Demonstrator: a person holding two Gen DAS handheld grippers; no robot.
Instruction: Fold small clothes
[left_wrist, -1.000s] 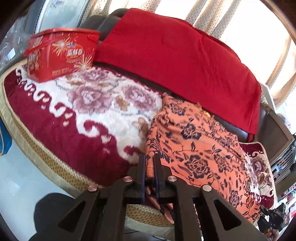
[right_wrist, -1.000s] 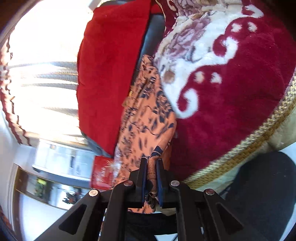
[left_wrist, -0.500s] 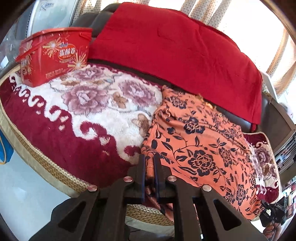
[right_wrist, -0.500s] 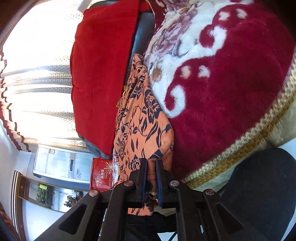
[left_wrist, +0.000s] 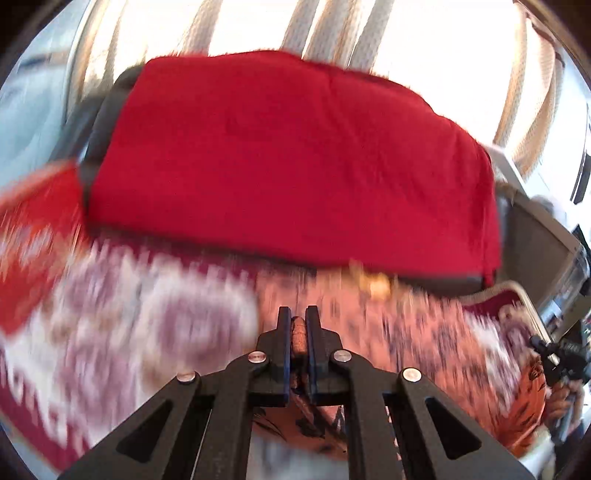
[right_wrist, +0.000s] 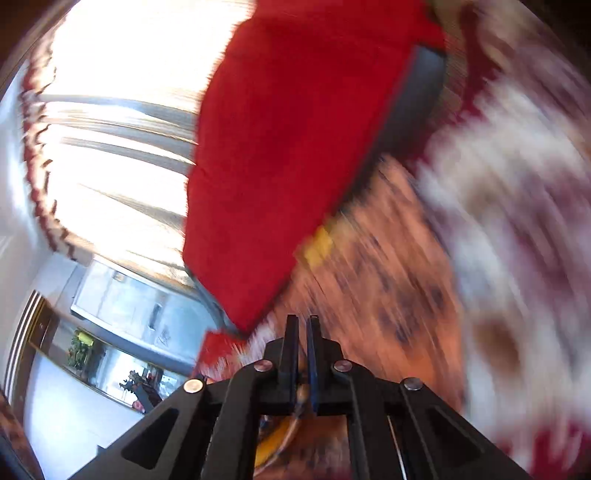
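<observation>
An orange garment with dark blue flowers (left_wrist: 436, 332) lies on the flowered red-and-white cushion (left_wrist: 147, 325), blurred by motion. My left gripper (left_wrist: 299, 321) is shut on a rolled edge of this garment, which shows between its jaws. The right wrist view is rolled sideways: the same orange garment (right_wrist: 391, 280) stretches ahead, and my right gripper (right_wrist: 303, 328) is shut on another edge of it, cloth hanging below the jaws. A yellow label (right_wrist: 319, 245) sits at the garment's far end. At the left wrist view's right edge I see the other gripper (left_wrist: 561, 358) holding the cloth.
A red blanket (left_wrist: 295, 158) drapes the dark sofa back behind the cushion. A red box (left_wrist: 33, 236) stands blurred at the left. Striped curtains (left_wrist: 332, 26) hang over a bright window behind. A glass cabinet (right_wrist: 122, 306) stands at the room's side.
Both grippers have lifted and swept toward the sofa back, carrying the garment's near edge. The views now blur, and the red blanket looms larger.
</observation>
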